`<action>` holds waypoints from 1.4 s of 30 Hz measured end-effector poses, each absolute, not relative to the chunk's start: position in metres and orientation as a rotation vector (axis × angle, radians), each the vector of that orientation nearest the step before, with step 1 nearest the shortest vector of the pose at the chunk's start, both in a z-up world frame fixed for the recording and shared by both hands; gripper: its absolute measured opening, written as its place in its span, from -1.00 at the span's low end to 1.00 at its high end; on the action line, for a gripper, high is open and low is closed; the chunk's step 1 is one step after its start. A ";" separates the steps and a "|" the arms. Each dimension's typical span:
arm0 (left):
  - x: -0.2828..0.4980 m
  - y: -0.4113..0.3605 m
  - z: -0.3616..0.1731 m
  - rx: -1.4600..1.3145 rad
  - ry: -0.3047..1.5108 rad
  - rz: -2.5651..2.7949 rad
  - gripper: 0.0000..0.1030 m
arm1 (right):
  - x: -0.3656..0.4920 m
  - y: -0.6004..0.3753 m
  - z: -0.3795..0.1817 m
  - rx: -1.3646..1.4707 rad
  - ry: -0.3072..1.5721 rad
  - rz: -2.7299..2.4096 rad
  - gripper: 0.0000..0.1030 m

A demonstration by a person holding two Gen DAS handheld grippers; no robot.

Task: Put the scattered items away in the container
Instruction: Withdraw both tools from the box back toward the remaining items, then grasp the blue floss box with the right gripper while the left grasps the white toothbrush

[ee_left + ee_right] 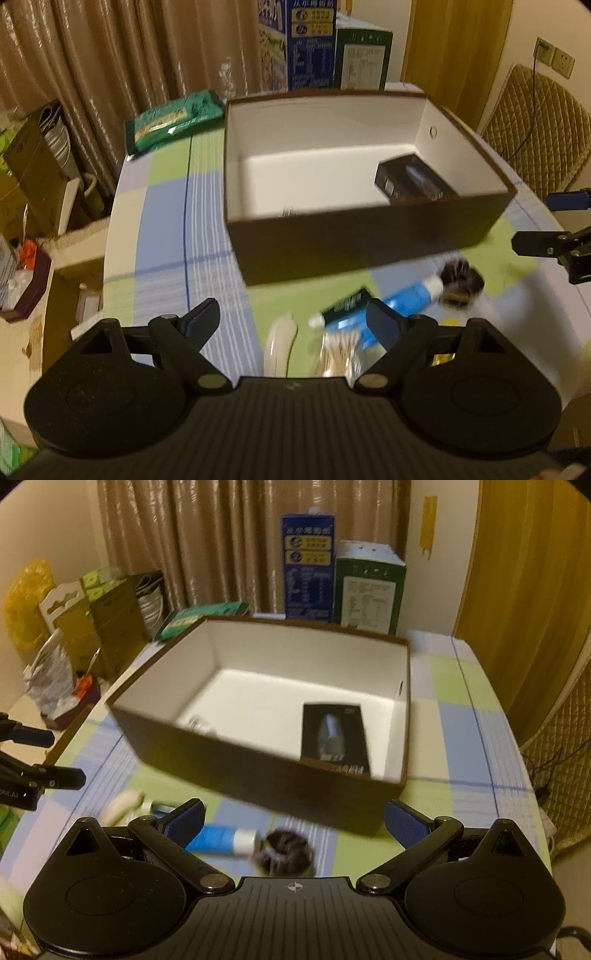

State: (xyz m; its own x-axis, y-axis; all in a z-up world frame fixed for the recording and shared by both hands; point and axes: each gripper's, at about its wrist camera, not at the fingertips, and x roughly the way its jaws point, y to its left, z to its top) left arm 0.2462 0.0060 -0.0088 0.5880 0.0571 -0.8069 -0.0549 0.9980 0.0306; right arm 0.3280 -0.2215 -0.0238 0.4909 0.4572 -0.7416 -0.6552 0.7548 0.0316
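A brown box [354,240] with a white inside stands on the checked tablecloth. A black package [413,181] lies in its right end, also seen in the right wrist view [334,734]. In front of the box lie a blue tube [406,299], a dark hair scrunchie [460,282], a dark green tube [347,306], a white object [280,339] and a pack of cotton swabs [340,354]. My left gripper [291,317] hangs open over these items, holding nothing. My right gripper [295,812] is open and empty above the tube [218,840] and scrunchie [288,853].
A green packet [173,120] lies at the table's far left. A blue carton [306,568] and a green carton [369,590] stand behind the box. Cardboard boxes [29,177] crowd the floor at left, and a quilted chair [535,129] stands at right.
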 end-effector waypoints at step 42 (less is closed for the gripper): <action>0.170 0.034 -0.071 -0.035 1.118 0.090 0.63 | 0.214 -0.178 -0.109 -0.371 1.083 0.923 0.18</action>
